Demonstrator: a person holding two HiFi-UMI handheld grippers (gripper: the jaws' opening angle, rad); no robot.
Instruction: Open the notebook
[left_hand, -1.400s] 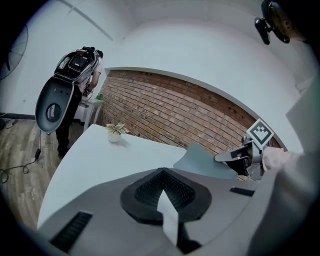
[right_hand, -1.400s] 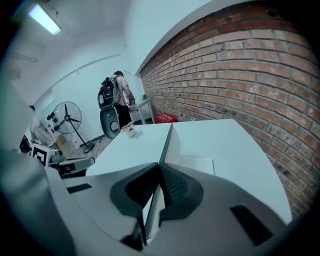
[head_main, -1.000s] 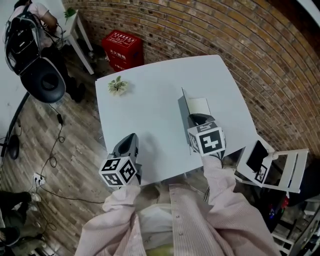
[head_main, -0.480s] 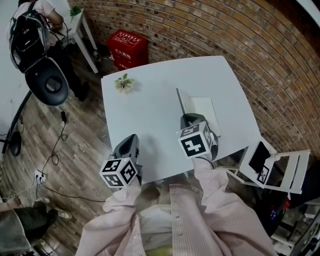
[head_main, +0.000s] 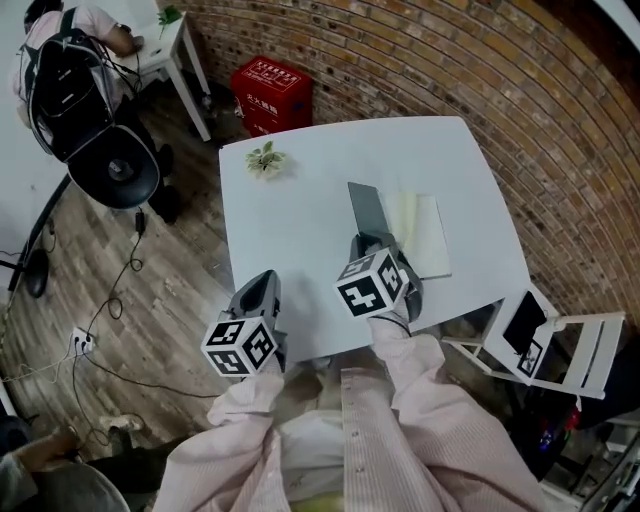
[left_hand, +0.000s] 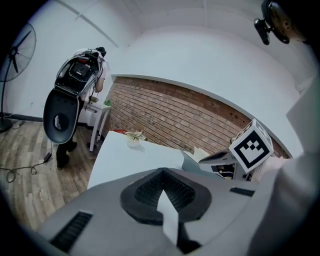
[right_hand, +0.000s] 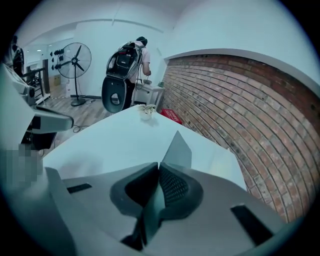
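Observation:
A notebook lies on the white table (head_main: 310, 190) at its right side. Its grey cover (head_main: 367, 212) stands lifted and leans left, and a pale cream page (head_main: 420, 232) lies bare beneath. My right gripper (head_main: 369, 242) is shut on the cover's near edge. In the right gripper view the cover (right_hand: 179, 149) rises out of the closed jaws (right_hand: 156, 171). My left gripper (head_main: 262, 282) hovers over the table's near edge on the left with nothing in it; its jaws (left_hand: 161, 194) look shut. From there the cover (left_hand: 192, 163) appears at the right.
A small potted plant (head_main: 265, 159) sits at the table's far left corner. Beyond the table stand a red crate (head_main: 268, 84), a black office chair (head_main: 122, 172) and a brick wall. A white folding chair (head_main: 560, 345) stands to the right.
My right gripper has moved left and toward me with the cover's edge in it. The cover has swung from edge-on to leaning left, and more of the page shows.

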